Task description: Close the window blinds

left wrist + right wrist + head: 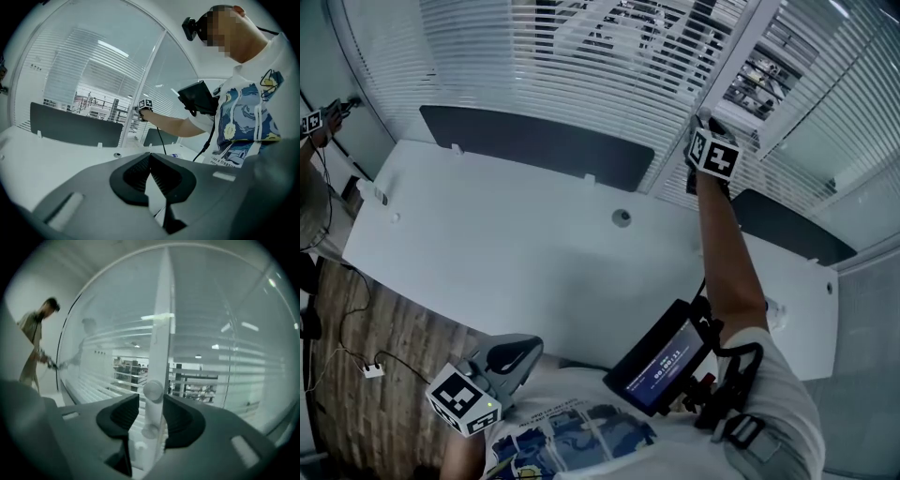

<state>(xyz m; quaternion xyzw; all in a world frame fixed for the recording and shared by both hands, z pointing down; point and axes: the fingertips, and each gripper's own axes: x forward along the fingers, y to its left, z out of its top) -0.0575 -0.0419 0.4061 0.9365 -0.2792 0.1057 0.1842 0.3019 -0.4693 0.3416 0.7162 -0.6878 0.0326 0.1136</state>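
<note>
Far off to the left of both tools, a second person [35, 343] stands by the glass. The left gripper [517, 356] hangs low against the wearer's shirt, jaws clenched together on nothing, pointing across the white desk [506, 244]. Beyond the desk, the window blinds [534, 66] have their slats tilted partly open, with a room visible through them. To the right, the right gripper [706, 124] reaches to the window post [164, 310]. Its jaws are spread, and the blinds' white tilt wand [153, 392] stands upright between the pads, unclamped.
</note>
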